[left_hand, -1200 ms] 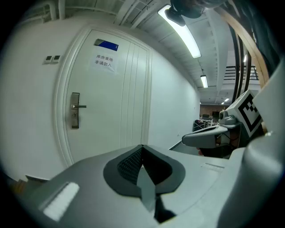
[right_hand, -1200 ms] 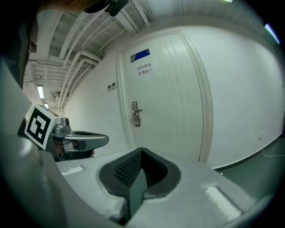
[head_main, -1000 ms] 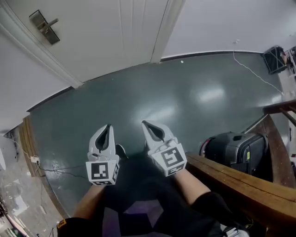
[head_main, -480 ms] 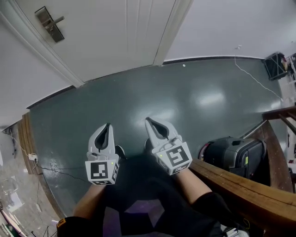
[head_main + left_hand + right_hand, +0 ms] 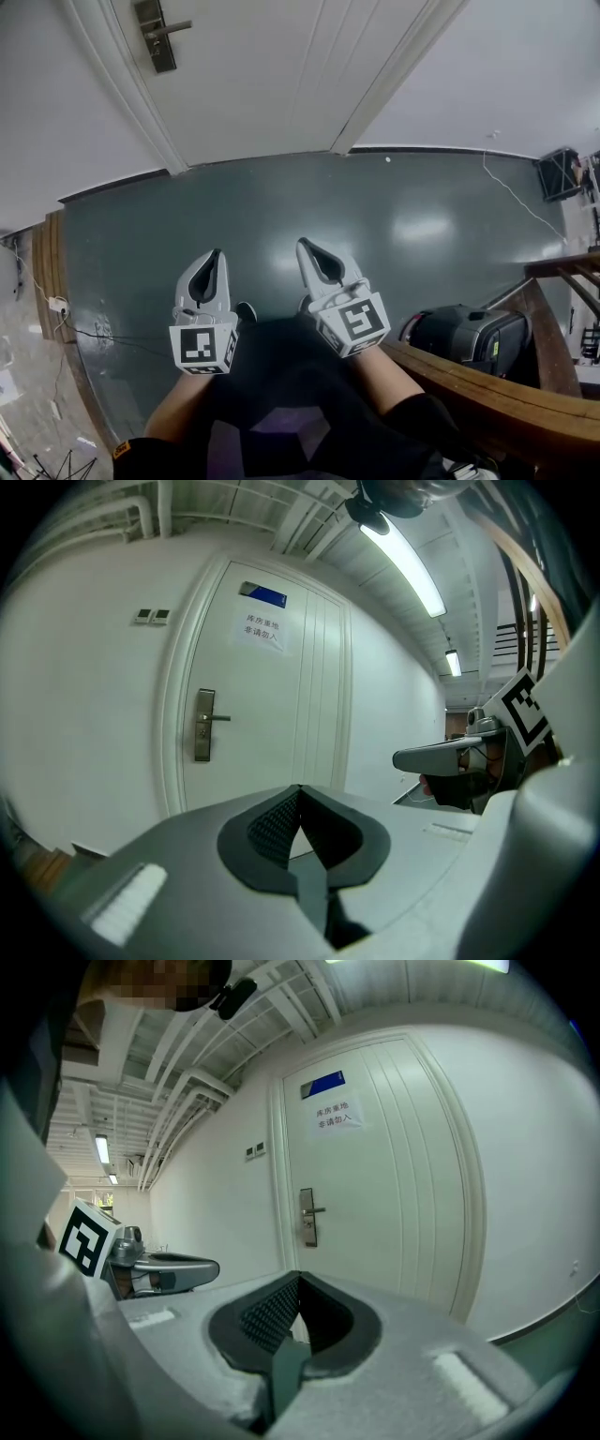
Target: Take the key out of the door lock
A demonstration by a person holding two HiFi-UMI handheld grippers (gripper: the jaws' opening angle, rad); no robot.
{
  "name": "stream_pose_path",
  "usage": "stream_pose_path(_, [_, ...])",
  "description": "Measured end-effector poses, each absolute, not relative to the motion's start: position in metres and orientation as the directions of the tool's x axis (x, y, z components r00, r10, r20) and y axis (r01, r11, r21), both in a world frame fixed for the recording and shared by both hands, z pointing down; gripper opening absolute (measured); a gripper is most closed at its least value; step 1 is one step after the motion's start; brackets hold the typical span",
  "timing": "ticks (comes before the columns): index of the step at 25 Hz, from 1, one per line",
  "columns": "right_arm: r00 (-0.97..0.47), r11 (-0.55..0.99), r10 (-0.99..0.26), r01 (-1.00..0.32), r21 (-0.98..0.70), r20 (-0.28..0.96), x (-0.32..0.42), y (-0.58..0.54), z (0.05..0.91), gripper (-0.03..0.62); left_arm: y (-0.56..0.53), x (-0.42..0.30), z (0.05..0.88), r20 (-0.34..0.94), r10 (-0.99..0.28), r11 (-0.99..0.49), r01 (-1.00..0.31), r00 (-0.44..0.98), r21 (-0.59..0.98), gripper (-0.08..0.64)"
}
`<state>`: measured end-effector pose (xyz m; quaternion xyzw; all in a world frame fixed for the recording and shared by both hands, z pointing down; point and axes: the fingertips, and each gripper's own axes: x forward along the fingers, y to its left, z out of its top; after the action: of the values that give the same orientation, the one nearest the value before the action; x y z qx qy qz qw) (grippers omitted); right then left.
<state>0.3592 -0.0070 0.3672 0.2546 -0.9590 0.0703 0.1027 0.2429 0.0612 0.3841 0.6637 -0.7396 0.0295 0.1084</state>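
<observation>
A white door (image 5: 272, 75) stands ahead, with a metal lock plate and lever handle (image 5: 155, 36) at its left side. The same lock plate (image 5: 203, 726) appears in the left gripper view, and the lock plate (image 5: 307, 1217) in the right gripper view. No key is discernible at this distance. My left gripper (image 5: 217, 255) and right gripper (image 5: 305, 247) are held low in front of the person, side by side, far from the door. Both have their jaws shut with nothing between them.
A dark green floor (image 5: 309, 206) lies between me and the door. A wooden rail (image 5: 487, 398) runs at the lower right, with a dark case (image 5: 464, 333) beside it. Cables and a wall socket (image 5: 56, 307) lie at the left. A paper notice (image 5: 262, 629) hangs on the door.
The head view has tilted up, so the door and lock plate sit more centrally and closer. Both grippers have kept their places in front of the body, still shut.
</observation>
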Motion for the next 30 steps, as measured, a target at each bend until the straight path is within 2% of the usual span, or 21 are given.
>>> stream_pose_path(7, [-0.869,0.881,-0.44,-0.467,-0.081,0.224,0.296,0.011,0.362,-0.008,0.089,0.182,0.381,0.187,-0.972,0.165,-0.981,-0.143,0.106,0.017])
stream_pose_path(19, [-0.925,0.942,-0.284,-0.318,-0.107,0.253,0.184,-0.005,0.38,-0.008,0.095,0.087,0.4,0.239,-0.923,0.337,-0.933,-0.302,0.123,0.017])
stream_pose_path(30, [-0.944,0.966,-0.132,-0.191,-0.174,0.301,0.074,-0.091,0.402,-0.008,0.01,-0.008,0.41,0.298,-0.866,0.448,-0.887,-0.401,0.11,0.017])
